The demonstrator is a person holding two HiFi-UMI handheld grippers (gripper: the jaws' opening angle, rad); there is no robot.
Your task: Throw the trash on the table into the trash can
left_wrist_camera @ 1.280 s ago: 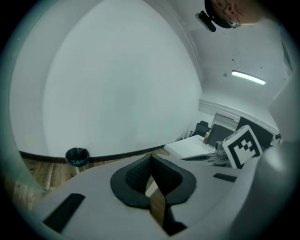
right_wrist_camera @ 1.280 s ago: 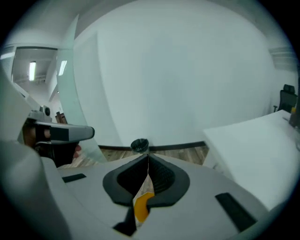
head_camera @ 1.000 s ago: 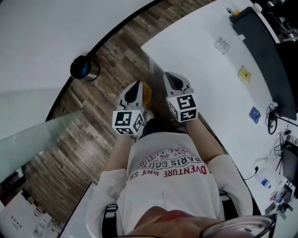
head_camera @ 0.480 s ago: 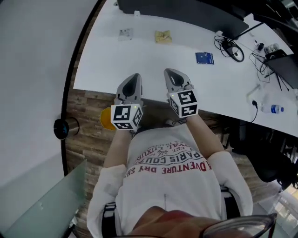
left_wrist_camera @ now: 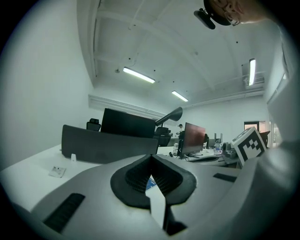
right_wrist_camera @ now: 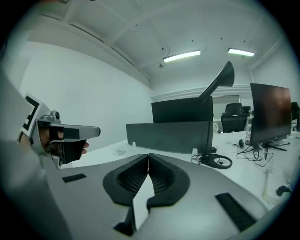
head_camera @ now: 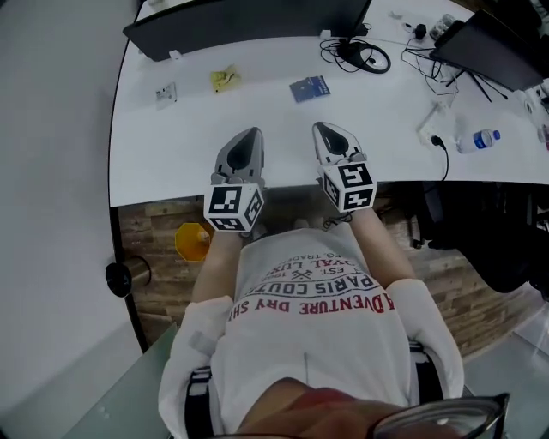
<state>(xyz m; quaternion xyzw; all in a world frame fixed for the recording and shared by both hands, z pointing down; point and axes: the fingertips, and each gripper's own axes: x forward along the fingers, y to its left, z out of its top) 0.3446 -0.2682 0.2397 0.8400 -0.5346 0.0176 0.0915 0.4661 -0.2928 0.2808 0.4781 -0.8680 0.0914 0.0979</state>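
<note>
On the white table [head_camera: 171,154], crumpled yellow trash [head_camera: 225,80] lies ahead of the left tongs [head_camera: 248,137], lumpy, with no clear long axis. Left and right tongs [head_camera: 326,130] are pinched together, empty.

White table [head_camera: 154,163] ahead of me carries, toward its far side, a small pale packet [head_camera: 165,92], a crumpled yellow wrapper [head_camera: 225,80], a blue card [head_camera: 310,88], a coiled black cable [head_camera: 364,58], a clear bottle [head_camera: 480,139] off right, and a dark divider panel [head_camera: 249,21] at the back.
</note>
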